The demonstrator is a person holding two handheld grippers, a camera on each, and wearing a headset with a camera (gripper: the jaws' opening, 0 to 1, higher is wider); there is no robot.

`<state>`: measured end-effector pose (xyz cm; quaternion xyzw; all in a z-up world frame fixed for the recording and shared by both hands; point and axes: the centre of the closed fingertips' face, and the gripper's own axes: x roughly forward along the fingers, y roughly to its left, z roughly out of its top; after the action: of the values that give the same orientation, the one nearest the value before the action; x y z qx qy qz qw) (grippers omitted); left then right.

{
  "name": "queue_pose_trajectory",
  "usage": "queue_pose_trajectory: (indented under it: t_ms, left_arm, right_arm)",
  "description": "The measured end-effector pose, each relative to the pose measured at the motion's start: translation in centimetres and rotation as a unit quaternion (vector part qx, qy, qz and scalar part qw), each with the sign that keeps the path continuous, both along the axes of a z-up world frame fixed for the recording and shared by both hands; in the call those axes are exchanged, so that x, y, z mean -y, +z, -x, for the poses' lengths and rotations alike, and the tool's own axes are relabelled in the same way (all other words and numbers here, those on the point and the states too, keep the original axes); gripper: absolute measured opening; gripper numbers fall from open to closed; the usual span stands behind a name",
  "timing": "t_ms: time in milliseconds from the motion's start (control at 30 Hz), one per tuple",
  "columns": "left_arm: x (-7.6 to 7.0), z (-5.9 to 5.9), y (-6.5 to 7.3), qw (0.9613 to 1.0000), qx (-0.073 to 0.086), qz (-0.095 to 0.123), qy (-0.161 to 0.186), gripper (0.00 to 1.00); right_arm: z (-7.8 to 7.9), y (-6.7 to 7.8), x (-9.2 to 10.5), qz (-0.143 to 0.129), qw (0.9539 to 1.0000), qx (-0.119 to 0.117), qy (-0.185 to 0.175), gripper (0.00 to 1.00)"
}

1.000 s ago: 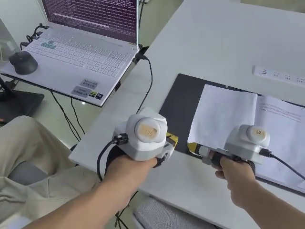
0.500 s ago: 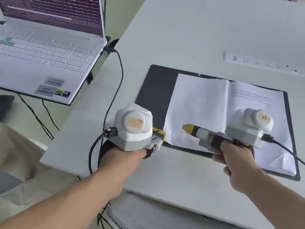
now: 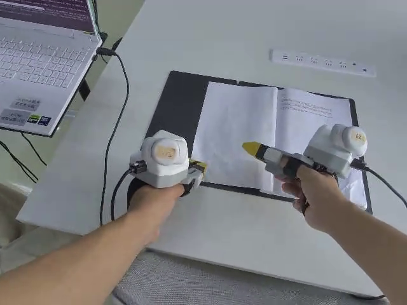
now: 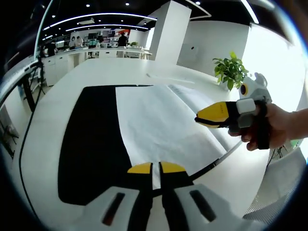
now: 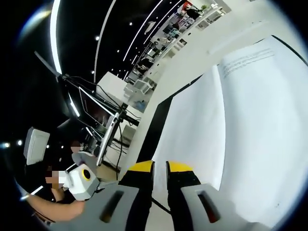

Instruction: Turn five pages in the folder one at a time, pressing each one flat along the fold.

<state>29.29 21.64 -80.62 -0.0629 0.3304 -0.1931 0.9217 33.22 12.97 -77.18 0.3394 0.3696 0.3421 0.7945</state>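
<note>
A black folder lies open on the white table, in the middle of the scene, with its bare inside cover to the left. A blank white page lies flat beside the cover, and a page with lines of print lies to the right of the fold. The left gripper sits at the near left corner of the blank page, low over the folder's near edge. In the left gripper view its yellow-tipped jaws are drawn together with only a sliver between them, and they point across the page. I cannot tell whether they touch the paper. The right gripper is held above the near part of the blank page, close to the fold, and points left toward the other tool. Its jaws are also pressed nearly together — the left gripper view shows them as one closed yellow point. The right gripper view looks along them over the blank page toward the folder's left cover. The two tools are near each other but apart. To the far left an open laptop stands on a separate surface, and a dark cable runs down from it along the table's left edge. A white power strip lies on the table beyond the folder, to the far right.
</note>
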Motion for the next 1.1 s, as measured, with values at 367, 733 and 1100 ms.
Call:
queue_pose_trajectory:
  t_ms: [367,733,1100]
  left_arm:
    - [-0.3,0.0,-0.9,0.9998,0.012,-0.004,0.015,0.00]
    - [-0.4,-0.1,-1.2,0.9992,0.032,-0.023,0.011,0.00]
    - [-0.4,0.2,-1.2,0.9984,0.044,-0.034,0.007,0.00]
  right_arm:
    - [-2.5,-1.6,1.5,-0.081,0.9919,-0.083,-0.051,0.09]
    - [-3.9,-3.0,1.8,-0.084,0.9847,-0.141,-0.057,0.00]
    - [-8.0,-3.1,3.0,-0.115,0.9724,-0.179,-0.094,0.00]
